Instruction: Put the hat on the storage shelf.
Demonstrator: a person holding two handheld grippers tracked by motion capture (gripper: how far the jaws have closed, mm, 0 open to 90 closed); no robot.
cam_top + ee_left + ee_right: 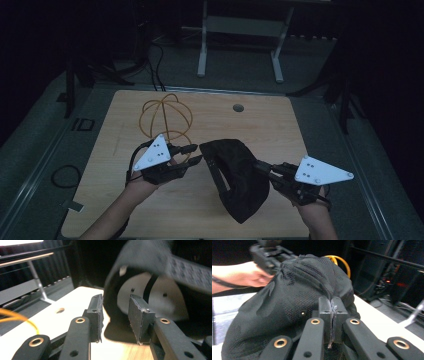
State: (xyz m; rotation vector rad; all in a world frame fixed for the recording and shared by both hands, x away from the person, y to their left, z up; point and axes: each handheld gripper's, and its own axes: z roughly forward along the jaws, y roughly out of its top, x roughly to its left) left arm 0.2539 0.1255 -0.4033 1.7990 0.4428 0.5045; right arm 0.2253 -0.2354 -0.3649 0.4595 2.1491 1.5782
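Observation:
A black mesh cap (235, 175) is held a little above the wooden table (280, 125), right of centre. My right gripper (257, 165) is shut on its fabric from the right; in the right gripper view the jaws (332, 307) pinch a fold of the cap (294, 297). My left gripper (198, 153) is open at the cap's left edge. In the left gripper view its jaws (115, 315) stand apart, with the cap's pale lining (160, 297) just beyond them. A yellow wire frame (166, 117) stands behind the left gripper.
A round grommet hole (238, 107) sits near the table's far edge. Beyond the table stands a white-legged desk frame (240, 45). Cables trail on the grey floor at the left (65, 176). The room is dark all around.

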